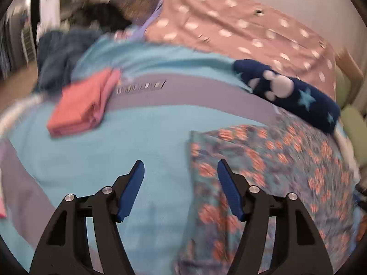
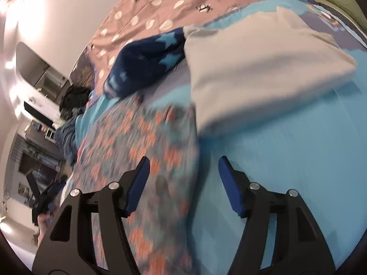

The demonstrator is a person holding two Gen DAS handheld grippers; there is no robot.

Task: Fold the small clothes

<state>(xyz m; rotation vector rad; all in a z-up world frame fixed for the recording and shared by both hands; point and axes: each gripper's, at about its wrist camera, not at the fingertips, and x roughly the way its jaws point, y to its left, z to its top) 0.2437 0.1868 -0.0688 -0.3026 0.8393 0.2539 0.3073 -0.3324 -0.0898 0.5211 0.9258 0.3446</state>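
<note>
A small garment with an orange flower print (image 1: 270,171) lies flat on the blue bedspread (image 1: 128,142). It also shows in the right wrist view (image 2: 142,146). My left gripper (image 1: 180,167) is open and empty, hovering over the garment's left edge. My right gripper (image 2: 183,163) is open and empty, over the garment's right edge. A folded pink-red cloth (image 1: 84,105) lies to the far left. A folded cream cloth (image 2: 259,73) lies right of the garment. A navy star-print cloth (image 1: 289,91) lies behind the garment, also in the right wrist view (image 2: 146,61).
A pink polka-dot cover (image 1: 240,25) spreads over the far part of the bed. Dark blue clothes (image 1: 59,55) are heaped at the far left. Green cushions (image 1: 355,128) sit past the bed's right side. Room furniture (image 2: 39,119) shows beyond the bed.
</note>
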